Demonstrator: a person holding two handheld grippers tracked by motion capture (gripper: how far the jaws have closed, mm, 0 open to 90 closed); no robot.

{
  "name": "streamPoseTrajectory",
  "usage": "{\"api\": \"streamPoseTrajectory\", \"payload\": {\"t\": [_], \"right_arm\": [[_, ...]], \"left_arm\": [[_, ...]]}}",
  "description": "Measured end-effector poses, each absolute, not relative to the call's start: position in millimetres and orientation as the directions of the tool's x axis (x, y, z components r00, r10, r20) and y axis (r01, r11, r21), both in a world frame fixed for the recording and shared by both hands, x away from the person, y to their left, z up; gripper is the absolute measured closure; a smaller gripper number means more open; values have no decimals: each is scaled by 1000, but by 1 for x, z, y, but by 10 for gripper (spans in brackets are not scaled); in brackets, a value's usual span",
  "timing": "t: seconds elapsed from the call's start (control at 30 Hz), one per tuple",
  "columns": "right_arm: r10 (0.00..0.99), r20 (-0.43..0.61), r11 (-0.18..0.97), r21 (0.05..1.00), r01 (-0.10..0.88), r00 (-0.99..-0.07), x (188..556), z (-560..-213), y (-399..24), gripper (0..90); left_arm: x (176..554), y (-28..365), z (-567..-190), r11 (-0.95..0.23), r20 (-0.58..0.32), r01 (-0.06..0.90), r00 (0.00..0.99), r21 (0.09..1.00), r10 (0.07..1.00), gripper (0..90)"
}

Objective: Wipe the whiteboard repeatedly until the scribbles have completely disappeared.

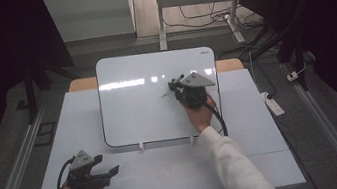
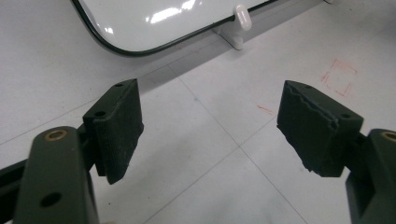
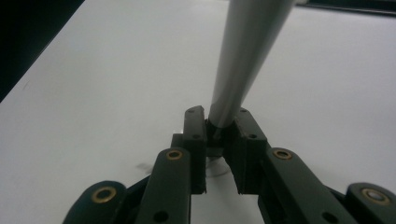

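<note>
Marker clamped in right tool over whiteboard; high view hides it.

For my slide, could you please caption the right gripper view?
Right gripper clamps a grey marker over the whiteboard.

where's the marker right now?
The marker is clamped in the right gripper, over the right half of the whiteboard, in the high view.

Your right gripper rests over the whiteboard, its jaws pointing left at a faint dark mark just ahead of them. Your left gripper lies on the table, jaws apart, whiteboard edge beyond them.
</note>
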State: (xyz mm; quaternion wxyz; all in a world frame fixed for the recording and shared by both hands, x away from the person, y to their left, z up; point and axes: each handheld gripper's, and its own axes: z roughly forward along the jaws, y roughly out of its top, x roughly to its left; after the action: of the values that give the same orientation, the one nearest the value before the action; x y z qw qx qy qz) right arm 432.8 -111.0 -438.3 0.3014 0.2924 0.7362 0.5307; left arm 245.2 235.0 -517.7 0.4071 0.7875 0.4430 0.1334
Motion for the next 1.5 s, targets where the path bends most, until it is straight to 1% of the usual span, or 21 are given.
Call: {"api": "streamPoseTrajectory", "payload": {"t": [0.07,0.17,0.2,0.23,0.3,0.47,0.53,0.57,0.6,0.77,0.87,0.9,1.0,1.03,1.07,1.13,1.17,1.23,1.37,1.4,1.5], "right_arm": [[705,-190,333,940,81,-684,425,-445,-100,777],[700,-186,329,941,80,-689,427,-444,-102,777],[720,-167,306,947,93,-673,429,-442,-108,777],[782,-134,251,962,110,-608,435,-437,-123,777],[793,-110,226,966,122,-600,432,-439,-125,777],[736,-193,322,943,85,-649,424,-444,-114,777],[775,-150,269,957,105,-614,429,-440,-126,777],[800,-87,204,970,133,-594,434,-439,-137,777],[800,-87,204,970,133,-594,434,-439,-137,777],[726,-190,328,941,90,-661,418,-450,-110,777],[756,-142,274,955,111,-639,425,-445,-121,777],[783,-90,216,967,134,-616,430,-442,-129,777],[766,-113,246,961,125,-632,425,-445,-119,777],[713,-165,313,945,99,-681,418,-450,-105,777],[707,-188,332,939,85,-682,417,-451,-102,777],[704,-189,333,939,83,-684,418,-450,-103,777],[752,-120,254,960,117,-648,425,-446,-114,777],[760,-97,231,964,128,-643,427,-445,-117,777],[698,-142,300,948,107,-702,417,-453,-97,777],[675,-189,349,934,82,-713,415,-454,-90,777],[697,-144,302,948,105,-702,421,-450,-98,777]], "left_arm": [[246,235,-518,-279,-149,590,573,758,806,231],[246,232,-519,-289,-144,590,578,754,803,231],[244,232,-518,-290,-142,587,580,756,802,231],[243,232,-518,-290,-141,585,580,758,802,231],[243,233,-517,-281,-146,585,577,761,804,232],[247,232,-519,-286,-147,591,577,754,803,231],[245,231,-518,-289,-146,589,580,755,802,231],[245,231,-518,-288,-145,588,579,756,802,231],[245,231,-518,-287,-145,587,579,757,802,231],[247,231,-518,-287,-146,590,578,755,803,231],[246,231,-518,-289,-146,589,581,755,801,231],[246,231,-518,-288,-147,589,580,756,801,231],[247,231,-518,-286,-148,589,579,755,802,231],[247,231,-519,-286,-148,590,578,755,802,231],[248,231,-519,-287,-148,591,578,754,802,231],[247,231,-519,-289,-146,590,580,754,801,231],[246,231,-519,-288,-145,589,579,755,802,231],[246,232,-518,-284,-148,589,577,757,803,231],[248,231,-519,-285,-147,590,577,755,803,231],[248,230,-519,-288,-146,589,579,755,802,231],[245,231,-518,-286,-144,587,578,757,803,231]]}}
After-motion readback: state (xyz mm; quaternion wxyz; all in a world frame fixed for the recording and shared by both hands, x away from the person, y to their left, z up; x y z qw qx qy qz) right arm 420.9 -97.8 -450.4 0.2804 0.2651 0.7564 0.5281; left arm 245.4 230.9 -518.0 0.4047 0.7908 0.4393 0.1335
